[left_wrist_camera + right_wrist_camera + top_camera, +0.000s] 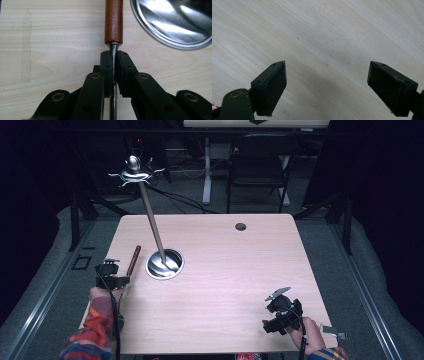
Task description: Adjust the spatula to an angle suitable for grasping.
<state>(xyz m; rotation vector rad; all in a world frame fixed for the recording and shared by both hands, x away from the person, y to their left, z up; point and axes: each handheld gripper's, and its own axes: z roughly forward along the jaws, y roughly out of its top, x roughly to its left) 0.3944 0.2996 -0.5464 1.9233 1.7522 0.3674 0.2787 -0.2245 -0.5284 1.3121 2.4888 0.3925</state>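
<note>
Left gripper (113, 72) pinches tool (113, 22) (right gapes).

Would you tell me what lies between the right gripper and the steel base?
Only bare table between the right gripper and steel base, in the high view.

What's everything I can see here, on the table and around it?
Table: one, pale wood, centre.
Stand: one, silver round base with brown pole and hooked metal top, table's left half.
Tool: one, brown wooden handle with metal shaft, lying left of the stand's base.
Hole: one, dark, table's far side.
Chair: one, black, beyond the table.
Left gripper: black, shut on the tool's shaft.
Right gripper: black, open over bare table, near right.
Sleeves: two, patterned, bottom edge.
</note>
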